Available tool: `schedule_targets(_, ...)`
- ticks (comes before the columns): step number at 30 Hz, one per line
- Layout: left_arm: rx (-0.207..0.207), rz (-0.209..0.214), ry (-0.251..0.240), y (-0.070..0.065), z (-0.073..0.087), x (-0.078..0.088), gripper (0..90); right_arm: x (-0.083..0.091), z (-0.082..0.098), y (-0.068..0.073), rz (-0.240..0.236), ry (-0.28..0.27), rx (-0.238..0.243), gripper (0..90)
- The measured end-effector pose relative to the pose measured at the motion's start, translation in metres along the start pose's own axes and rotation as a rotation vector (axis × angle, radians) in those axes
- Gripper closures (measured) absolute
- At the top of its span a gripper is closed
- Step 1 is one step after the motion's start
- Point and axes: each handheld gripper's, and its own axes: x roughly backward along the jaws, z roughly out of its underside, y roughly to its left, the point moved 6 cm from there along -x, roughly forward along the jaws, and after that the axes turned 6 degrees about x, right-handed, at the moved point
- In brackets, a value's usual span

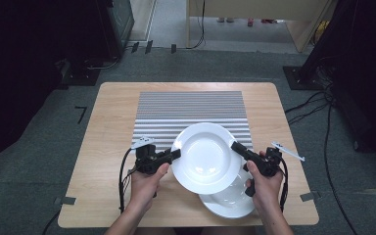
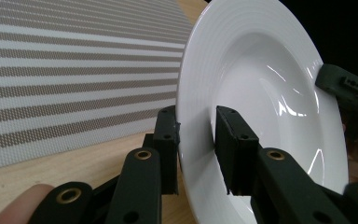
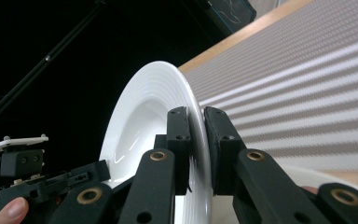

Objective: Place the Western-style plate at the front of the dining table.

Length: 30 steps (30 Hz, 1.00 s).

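Black fingers (image 2: 168,140) pinch glossy round white plate (image 1: 206,156).

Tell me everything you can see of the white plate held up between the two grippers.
The white plate is round, glossy and ceramic-looking, with a wide, faintly ridged rim and a deep well, empty. It is lifted and tilted above the wooden table. The left gripper clamps its left rim, the right gripper its right rim. Another plate lies below it.
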Motion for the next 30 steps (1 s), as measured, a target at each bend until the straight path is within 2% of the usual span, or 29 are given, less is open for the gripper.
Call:
schedule_targets(8, 0.012, -0.019, -0.013, 0.009, -0.019, -0.001, 71.2, -0.017, -0.014, 0.009, -0.009, 0.003, 0.035, 82.9)
schedule_targets(13, 0.027, -0.029, -0.022, 0.017, -0.035, -0.005, 71.3, -0.031, -0.024, 0.012, -0.02, 0.027, 0.053, 82.9)
schedule_targets(18, 0.042, -0.007, -0.011, 0.024, -0.043, -0.01, 72.1, -0.042, -0.031, 0.006, -0.011, 0.031, 0.043, 82.7)
schedule_targets(23, 0.056, -0.008, -0.009, 0.031, -0.048, -0.013, 72.1, -0.05, -0.034, 0.006, -0.004, 0.031, 0.057, 82.8)
schedule_targets(30, 0.045, -0.034, -0.023, 0.042, -0.059, -0.016, 71.9, -0.069, -0.037, 0.004, 0.005, 0.046, 0.068, 82.0)
